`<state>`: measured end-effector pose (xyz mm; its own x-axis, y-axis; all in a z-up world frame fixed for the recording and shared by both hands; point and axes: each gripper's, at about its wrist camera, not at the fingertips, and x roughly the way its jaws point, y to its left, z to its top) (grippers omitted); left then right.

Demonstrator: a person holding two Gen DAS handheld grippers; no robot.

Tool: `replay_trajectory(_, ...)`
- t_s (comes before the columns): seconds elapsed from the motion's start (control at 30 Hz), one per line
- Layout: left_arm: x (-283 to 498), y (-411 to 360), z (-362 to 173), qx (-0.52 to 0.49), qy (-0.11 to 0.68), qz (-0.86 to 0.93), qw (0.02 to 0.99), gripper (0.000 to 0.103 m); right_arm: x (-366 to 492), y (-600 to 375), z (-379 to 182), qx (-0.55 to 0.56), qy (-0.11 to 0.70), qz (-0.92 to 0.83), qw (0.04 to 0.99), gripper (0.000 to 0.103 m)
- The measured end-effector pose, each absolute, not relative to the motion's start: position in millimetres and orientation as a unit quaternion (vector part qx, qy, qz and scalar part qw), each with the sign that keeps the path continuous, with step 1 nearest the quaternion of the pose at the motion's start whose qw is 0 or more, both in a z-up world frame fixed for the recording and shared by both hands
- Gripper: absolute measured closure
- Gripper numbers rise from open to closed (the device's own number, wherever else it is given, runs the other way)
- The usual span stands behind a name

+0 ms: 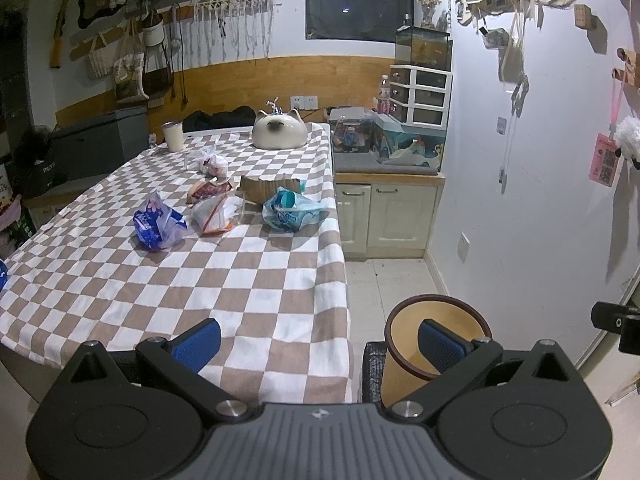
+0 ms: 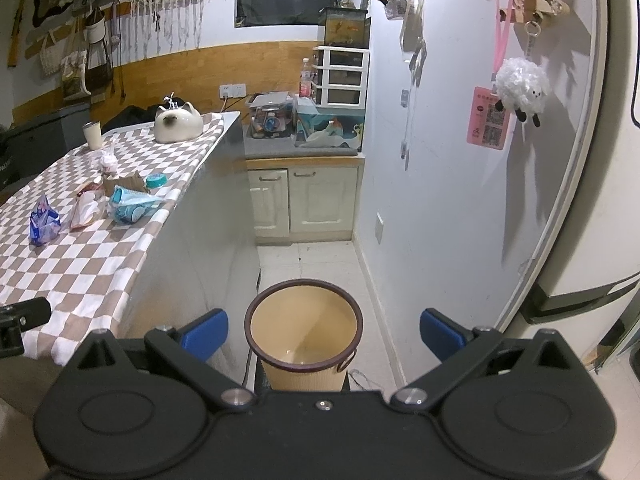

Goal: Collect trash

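Blue and clear trash bags (image 1: pixel 160 222) lie on the table (image 1: pixel 200 280). Beside the table stands a tan bin (image 2: pixel 304 328). Both grippers, left (image 1: pixel 318 344) and right (image 2: pixel 324 334), hold nothing, jaws spread wide.

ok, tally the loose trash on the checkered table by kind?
Plastic bags/wrappers: 4, dark blue, clear with orange, light blue, small white and red
Cardboard pieces: 1
Brown packets: 1
Total: 6
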<state>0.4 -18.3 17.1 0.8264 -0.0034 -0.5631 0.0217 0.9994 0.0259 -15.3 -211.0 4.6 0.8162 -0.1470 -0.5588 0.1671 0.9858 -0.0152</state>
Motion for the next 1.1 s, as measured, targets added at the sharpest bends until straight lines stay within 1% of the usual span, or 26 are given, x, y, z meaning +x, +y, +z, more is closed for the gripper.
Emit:
replay_trajectory(0.27, 22.4, 3.1, 12.6, 0.005, 0.275, 0.008, 0.961, 0.0, 4.8, -203.9, 11.5, 0.008, 0.263, -0.073, 0.962, 0.0)
replay_trajectory(0.53, 56.3, 47.0, 6.7, -0.015, 0.266, 0.061, 0.962, 0.0, 43.4, -183.4, 17.5, 0.003, 0.205, -0.049, 0.978, 0.0)
replay_trajectory(0.8, 88.5, 100.4, 3.7, -0.023, 0.26, 0.124, 0.957, 0.0, 101.7, -144.6, 12.6, 0.0, 0.213, 0.026, 0.977, 0.0)
replay_trajectory(1.1, 136.5, 154.2, -7.3, -0.04, 0.256, 0.163, 0.952, 0.0, 160.0, -106.3, -8.4, 0.017, 0.209, 0.125, 0.97, 0.0)
